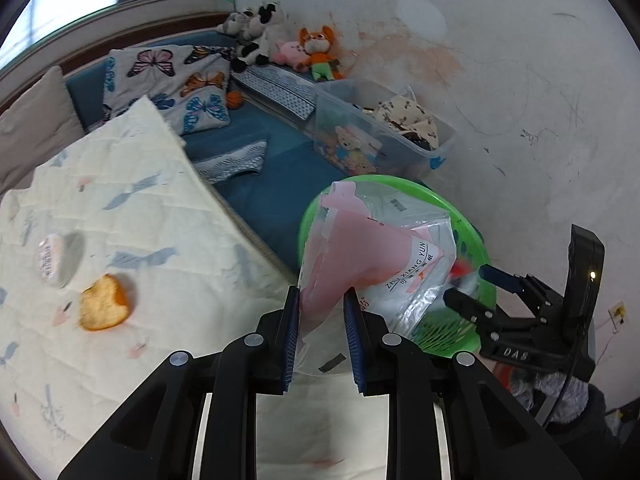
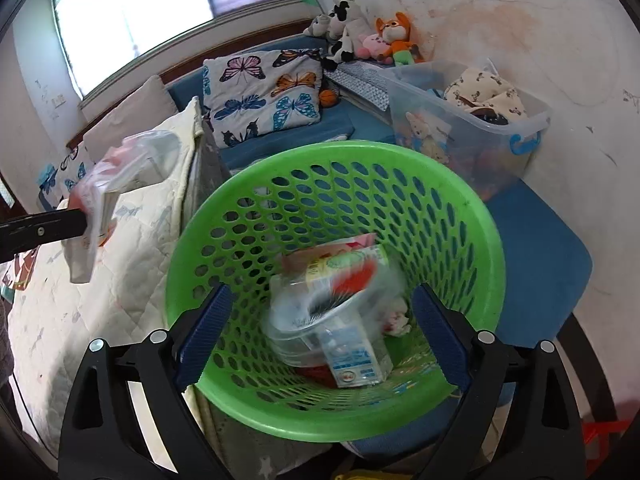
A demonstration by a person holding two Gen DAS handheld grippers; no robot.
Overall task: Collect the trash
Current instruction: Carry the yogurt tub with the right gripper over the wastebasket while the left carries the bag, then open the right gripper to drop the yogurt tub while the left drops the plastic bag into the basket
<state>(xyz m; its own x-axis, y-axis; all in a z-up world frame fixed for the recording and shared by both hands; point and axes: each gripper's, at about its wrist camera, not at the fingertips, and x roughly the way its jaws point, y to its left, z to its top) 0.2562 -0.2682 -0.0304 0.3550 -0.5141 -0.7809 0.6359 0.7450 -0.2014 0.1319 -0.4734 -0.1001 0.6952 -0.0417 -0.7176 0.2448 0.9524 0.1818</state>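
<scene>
My left gripper [image 1: 322, 296] is shut on a pink and clear plastic wrapper [image 1: 372, 256], which hangs in front of the green mesh basket [image 1: 376, 180]. In the right wrist view the wrapper [image 2: 120, 168] is off to the left, beside the basket [image 2: 320, 420]. My right gripper [image 2: 320, 328] is open above the basket with nothing pinched; it also shows over the basket's right rim [image 1: 482, 286]. Inside the basket lie a blurred clear cup [image 2: 304, 320], a small carton [image 2: 352, 356] and a crumpled tissue [image 2: 396, 316]. A bitten piece of bread [image 1: 105, 303] and a small round tub [image 1: 54, 258] lie on the white quilt [image 1: 140, 220].
A clear storage bin [image 2: 472, 128] full of toys and cloth stands behind the basket against the stained wall. A butterfly pillow [image 2: 264, 92] and plush toys [image 2: 376, 36] sit at the back on the blue mattress [image 2: 536, 256]. A window runs along the far left.
</scene>
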